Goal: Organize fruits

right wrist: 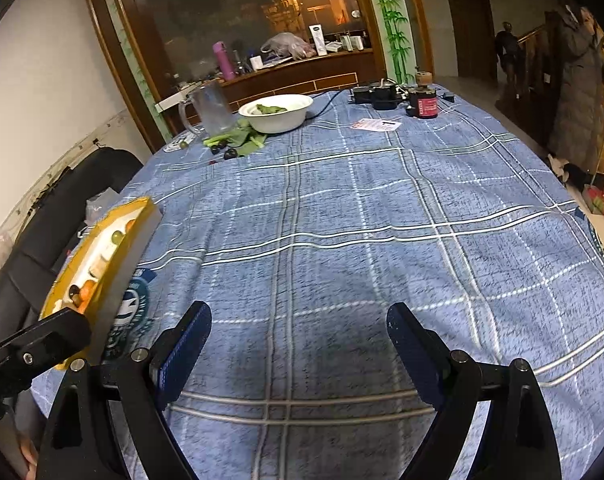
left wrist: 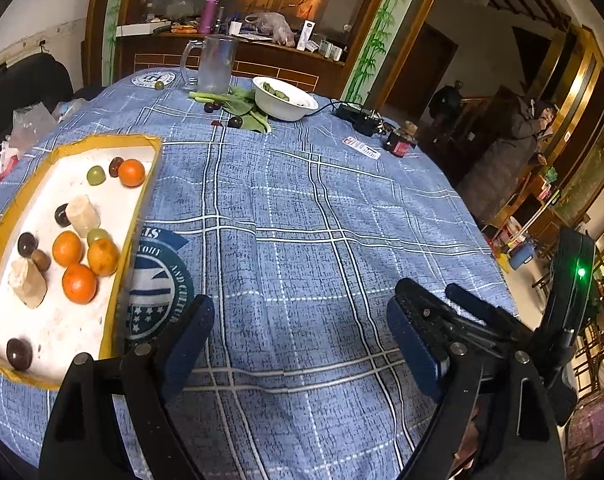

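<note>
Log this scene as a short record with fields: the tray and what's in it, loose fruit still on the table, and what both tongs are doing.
tray: yellow-rimmed tray at the table's left edge
tray contents: four oranges, dark and green grapes, two pale chunks
loose fruit: dark grapes among the green leaves by the white bowl; one green grape near the glass mug
left tongs: open, empty, over bare tablecloth
right tongs: open, empty
</note>
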A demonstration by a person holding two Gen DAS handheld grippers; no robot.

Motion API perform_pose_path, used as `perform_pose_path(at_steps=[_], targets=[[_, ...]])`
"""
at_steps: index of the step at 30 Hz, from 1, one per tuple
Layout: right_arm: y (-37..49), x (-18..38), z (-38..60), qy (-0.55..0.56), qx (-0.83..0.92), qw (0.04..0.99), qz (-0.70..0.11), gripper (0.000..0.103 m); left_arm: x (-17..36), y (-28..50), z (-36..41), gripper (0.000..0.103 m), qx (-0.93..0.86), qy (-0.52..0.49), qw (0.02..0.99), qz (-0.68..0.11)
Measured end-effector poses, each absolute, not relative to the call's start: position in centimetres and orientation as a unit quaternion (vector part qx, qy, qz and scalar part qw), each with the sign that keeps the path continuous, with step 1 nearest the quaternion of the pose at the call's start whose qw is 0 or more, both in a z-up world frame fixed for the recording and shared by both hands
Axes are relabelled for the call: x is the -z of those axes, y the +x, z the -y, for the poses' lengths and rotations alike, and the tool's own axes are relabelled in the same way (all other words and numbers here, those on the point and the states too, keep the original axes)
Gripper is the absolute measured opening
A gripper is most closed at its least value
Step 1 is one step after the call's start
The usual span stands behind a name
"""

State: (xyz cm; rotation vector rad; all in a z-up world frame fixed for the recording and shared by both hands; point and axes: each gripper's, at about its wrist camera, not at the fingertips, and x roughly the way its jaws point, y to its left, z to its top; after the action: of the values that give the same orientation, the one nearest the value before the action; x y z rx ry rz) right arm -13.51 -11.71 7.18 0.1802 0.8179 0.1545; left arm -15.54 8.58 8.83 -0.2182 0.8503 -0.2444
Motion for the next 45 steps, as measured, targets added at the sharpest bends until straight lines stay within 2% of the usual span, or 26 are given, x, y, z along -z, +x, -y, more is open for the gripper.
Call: perform_pose_path(at_steps=[10,21,31,45], targets=[[-8.3,-6.2,15.0,0.035,-0.015,0.903,-0.427,0.092,-6.4,-9.3,-5.1,0.087,0.085,-0.070,0.887,-0.449],[-5.3,-4.1,18.1,0.051,0.013,0.890,-0.454,0.092,-0.8,-3.7,-2.0,0.087,0.042,-0.042,0.870,-0.489],[-4.9,-3.6,17.5,0.045,0.009,0.890,-0.454,0.092,-1.4,-3.3,-1.7,0.087,0.003,0.002,0.885,-0.465],[-6.3,-5.1,12.9,0.010,-0.021,0.896,-0.443,0.092,-4.8,-7.0,-6.6,0.087,-0.025,-0.040,0.911,-0.409]])
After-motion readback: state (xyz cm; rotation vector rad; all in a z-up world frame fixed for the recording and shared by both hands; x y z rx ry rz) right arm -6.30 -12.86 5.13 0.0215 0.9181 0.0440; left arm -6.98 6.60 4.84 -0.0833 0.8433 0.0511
